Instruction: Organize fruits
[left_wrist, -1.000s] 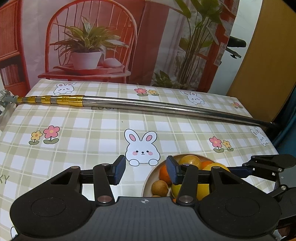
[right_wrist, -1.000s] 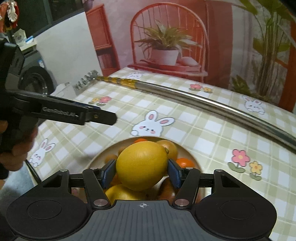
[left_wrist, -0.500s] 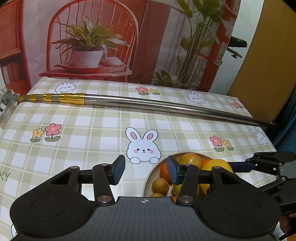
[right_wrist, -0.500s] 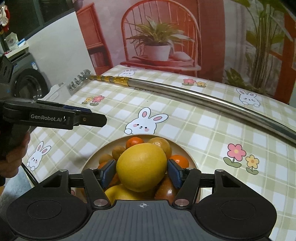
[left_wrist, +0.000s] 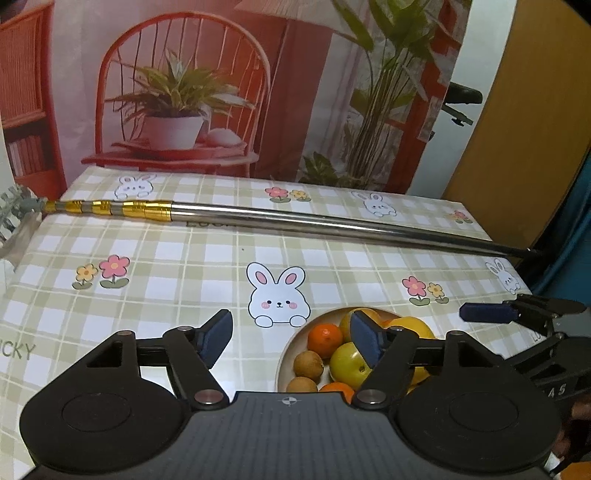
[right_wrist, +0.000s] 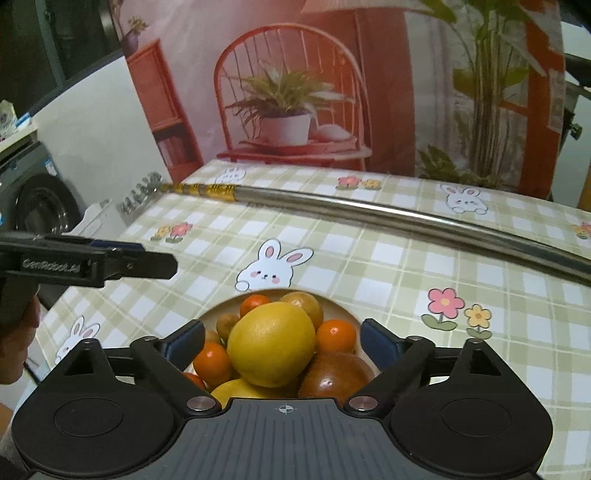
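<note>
Between the right tongs (right_wrist: 282, 341), at six o'clock in the right wrist view, sits the large yellow citrus (right_wrist: 271, 343), resting on top of the heap in the plate (right_wrist: 341, 308); the blue pads stand wide apart with clear gaps on both sides, so these tongs grip nothing. Around the citrus lie small oranges (right_wrist: 335, 335), a brown fruit (right_wrist: 334, 373) at five o'clock of it, a second yellow fruit under it and a few small tan ones at ten o'clock. The left tongs (left_wrist: 291, 341) are also spread wide and empty, hanging over the surface (left_wrist: 177, 280) with the plate at four o'clock in their own view, one pad partly in front of the fruit. A long metal pole (right_wrist: 388, 214) lies across the surface at twelve o'clock, well apart from the plate. The main risk, as I judge it, is the heap itself: the citrus is perched high on rounded fruit, and if the right tongs pull back carelessly a pad could nudge it off and send it, or a small orange, rolling over the low rim onto the cloth. The two tongs are also near each other, so a sideways move could knock them together.
</note>
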